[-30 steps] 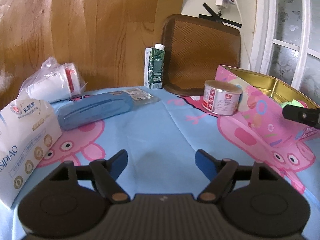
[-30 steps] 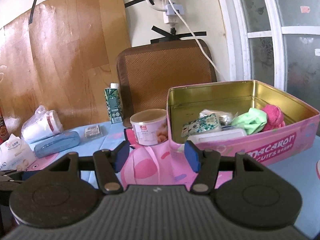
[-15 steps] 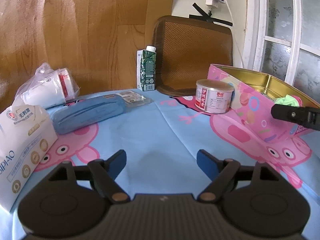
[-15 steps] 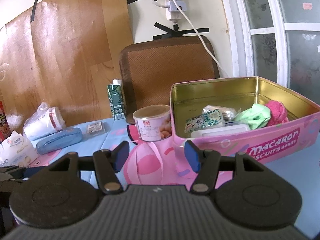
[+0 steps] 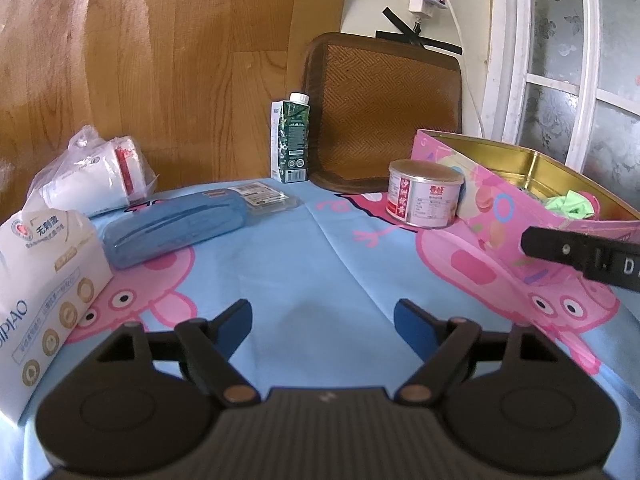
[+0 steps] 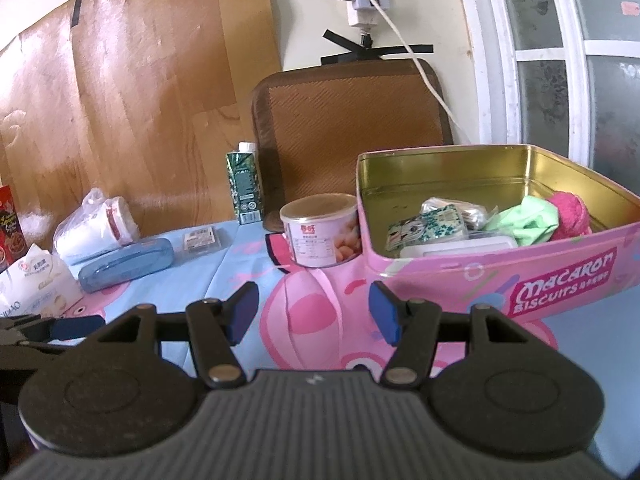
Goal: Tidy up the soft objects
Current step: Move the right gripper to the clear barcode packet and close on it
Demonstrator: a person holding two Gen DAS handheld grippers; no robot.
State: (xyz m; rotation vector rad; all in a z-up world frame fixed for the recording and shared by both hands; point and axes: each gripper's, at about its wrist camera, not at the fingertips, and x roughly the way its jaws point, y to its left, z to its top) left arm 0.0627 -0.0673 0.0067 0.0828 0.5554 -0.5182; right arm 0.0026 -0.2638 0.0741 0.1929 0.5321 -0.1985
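Note:
My left gripper [image 5: 322,316] hovers over the blue cartoon tablecloth [image 5: 304,264]; its jaws are opening and nothing lies between them. To its left lie a white tissue pack [image 5: 44,280], a blue soft case [image 5: 172,228] and a bagged white roll [image 5: 92,180]. My right gripper [image 6: 314,304] stands open and empty in front of the pink biscuit tin [image 6: 500,280]. The tin holds a green cloth [image 6: 524,220], a pink fluffy item [image 6: 572,216], a patterned packet [image 6: 428,228] and a white pack [image 6: 460,248].
A small tin can [image 6: 320,236] stands against the tin's left wall. A green drink carton [image 5: 294,144] and a brown woven mat [image 5: 380,112] stand at the back by the wall. A flat clear packet [image 5: 264,198] lies beside the blue case.
The left gripper's jaws have spread a little wider. Both views have shifted only slightly, and nothing on the table has moved.

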